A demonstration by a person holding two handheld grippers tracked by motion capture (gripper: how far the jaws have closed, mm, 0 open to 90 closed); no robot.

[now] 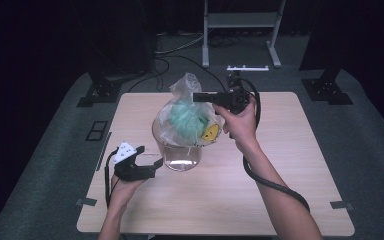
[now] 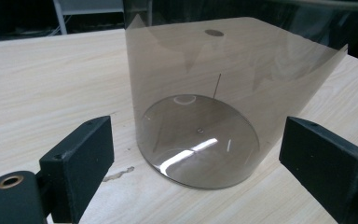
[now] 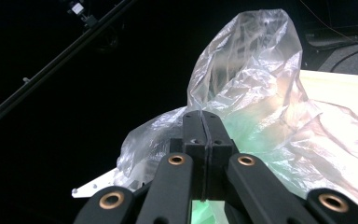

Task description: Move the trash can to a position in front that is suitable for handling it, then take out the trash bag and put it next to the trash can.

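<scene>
1. A light wooden table is seen from above, standing on grey floor with black stands and cables behind it.
2. A clear plastic jar is placed upright just left of the table's middle; in the left gripper view its round base is seen resting flat on the wood, and nothing is seen lying on that base.
3. A clear plastic bag is bulged out over the jar's mouth, its crumpled top raised above the rim. Green stuff is held inside it, and a yellow patch with dark marks is seen at its lower right side.
4. The right gripper is held above the table in the person's right hand, pointing leftward into the upper part of the bag. In the right gripper view its jaws are pressed together with the bag's film bunched around their tips; whether film is pinched between them cannot be told.
5. The left gripper is held low at the jar's left side in the left hand. Its jaws are spread wide, one on each side of the jar's foot, with a gap left between each jaw and the wall.
</scene>
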